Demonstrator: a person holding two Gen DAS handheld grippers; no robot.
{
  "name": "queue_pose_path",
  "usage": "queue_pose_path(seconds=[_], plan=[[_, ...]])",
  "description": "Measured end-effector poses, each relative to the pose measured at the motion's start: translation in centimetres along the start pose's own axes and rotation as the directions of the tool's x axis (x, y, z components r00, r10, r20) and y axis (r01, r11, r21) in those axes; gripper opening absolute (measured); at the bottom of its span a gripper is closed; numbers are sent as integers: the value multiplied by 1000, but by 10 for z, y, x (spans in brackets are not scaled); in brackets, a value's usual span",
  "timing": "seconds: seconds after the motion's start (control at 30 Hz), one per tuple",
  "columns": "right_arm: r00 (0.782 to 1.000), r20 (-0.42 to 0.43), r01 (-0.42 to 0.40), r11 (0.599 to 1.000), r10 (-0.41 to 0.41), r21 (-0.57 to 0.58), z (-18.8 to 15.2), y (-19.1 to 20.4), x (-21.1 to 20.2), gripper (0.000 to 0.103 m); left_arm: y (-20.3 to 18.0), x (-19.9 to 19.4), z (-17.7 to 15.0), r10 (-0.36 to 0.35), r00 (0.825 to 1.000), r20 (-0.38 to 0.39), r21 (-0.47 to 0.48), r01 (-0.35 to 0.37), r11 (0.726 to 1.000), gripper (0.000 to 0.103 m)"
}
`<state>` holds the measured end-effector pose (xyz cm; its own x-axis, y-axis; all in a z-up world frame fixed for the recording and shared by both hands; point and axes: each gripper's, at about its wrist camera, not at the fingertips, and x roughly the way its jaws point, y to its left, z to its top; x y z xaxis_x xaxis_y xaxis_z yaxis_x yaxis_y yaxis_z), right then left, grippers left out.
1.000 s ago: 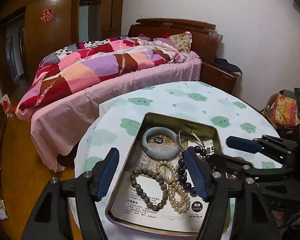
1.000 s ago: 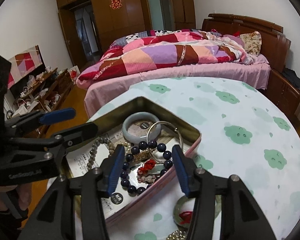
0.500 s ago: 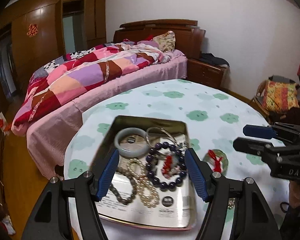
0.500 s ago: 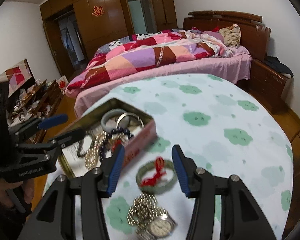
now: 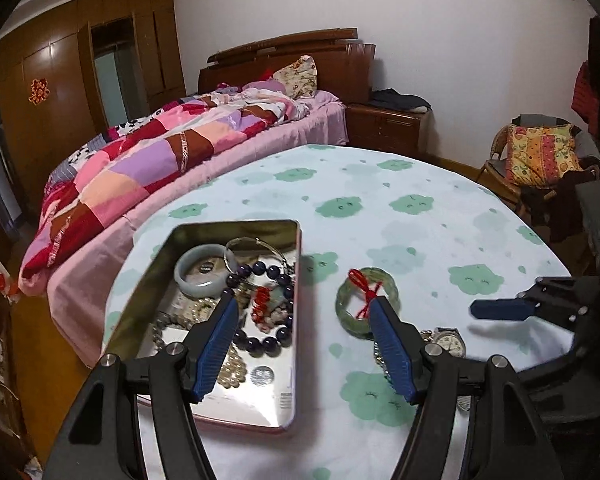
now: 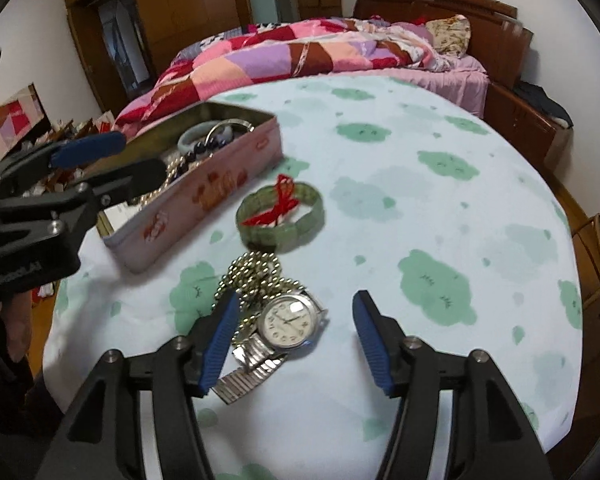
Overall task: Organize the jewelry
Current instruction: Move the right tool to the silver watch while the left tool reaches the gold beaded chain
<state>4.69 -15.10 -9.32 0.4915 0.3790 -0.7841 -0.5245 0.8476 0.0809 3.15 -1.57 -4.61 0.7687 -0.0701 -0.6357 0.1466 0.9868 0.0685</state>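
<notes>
Jewelry: split between the tin box (image 5: 292, 320) and the bare tablecloth (image 6: 440, 208). Landmark for all positions: the tin box.

- Inside the box: pale jade bangle (image 5: 202, 270), thin silver bangle (image 5: 256, 245), dark bead bracelet (image 5: 272, 308), pearl strands (image 5: 230, 368), small red-tasselled piece (image 5: 262, 300). Judged as already sorted.
- Just outside the box's long side wall: green jade bracelet (image 6: 280, 216) with red cord, flat on the cloth, apart from the wall.
- Further from the box, on the near side of the green bracelet: gold bead chain (image 6: 256, 276), bunched, touching the wristwatch (image 6: 288, 322) with metal strap. Three pieces judged as still to be put away.

Tongs:
- Left gripper (image 5: 302, 344): spread wide, holding nothing; one pad over the box interior, the other over the cloth beside the green bracelet. Height above the box hard to tell.
- Right gripper (image 6: 294, 338): spread wide, holding nothing; watch face between the pads, one pad (image 6: 220, 340) close to the strap and chain. Contact with the watch not evident.

Progress estimate: well past halfway. Likely step in hand: pickup of the watch. Caution: chain tangled against the strap, liable to drag along.
</notes>
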Motion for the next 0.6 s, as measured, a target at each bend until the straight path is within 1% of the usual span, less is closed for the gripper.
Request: queue_pose_path(seconds=[0.13, 0.2, 0.3, 0.33, 0.37, 0.47, 0.6], plan=[[999, -39, 16, 999, -17, -38, -6, 7, 10, 65, -1, -1, 0, 0, 1000, 5, -10, 0, 1000, 68], [997, -47, 61, 997, -63, -42, -9, 3, 10, 65, -1, -3, 0, -2, 1000, 11, -17, 2, 1000, 68], [993, -49, 102, 995, -103, -15, -12, -12, 5, 65, -3, -5, 0, -4, 1000, 16, -15, 4, 1000, 68], [990, -47, 136, 991, -137, -6, -14, -19, 3, 65, -4, -5, 0, -5, 1000, 18, -15, 6, 1000, 68], [988, -44, 150, 989, -150, -1, -15, -22, 1, 65, -6, -5, -1, -9, 1000, 17, -14, 9, 1000, 68], [987, -41, 158, 987, -156, 34, -19, -34, -4, 65, -12, -3, -3, -20, 1000, 8, -4, 20, 1000, 68], [991, -32, 132, 990, -131, 39, -19, -33, -4, 62, -25, -2, -7, -42, 999, 0, 18, 42, 999, 68]])
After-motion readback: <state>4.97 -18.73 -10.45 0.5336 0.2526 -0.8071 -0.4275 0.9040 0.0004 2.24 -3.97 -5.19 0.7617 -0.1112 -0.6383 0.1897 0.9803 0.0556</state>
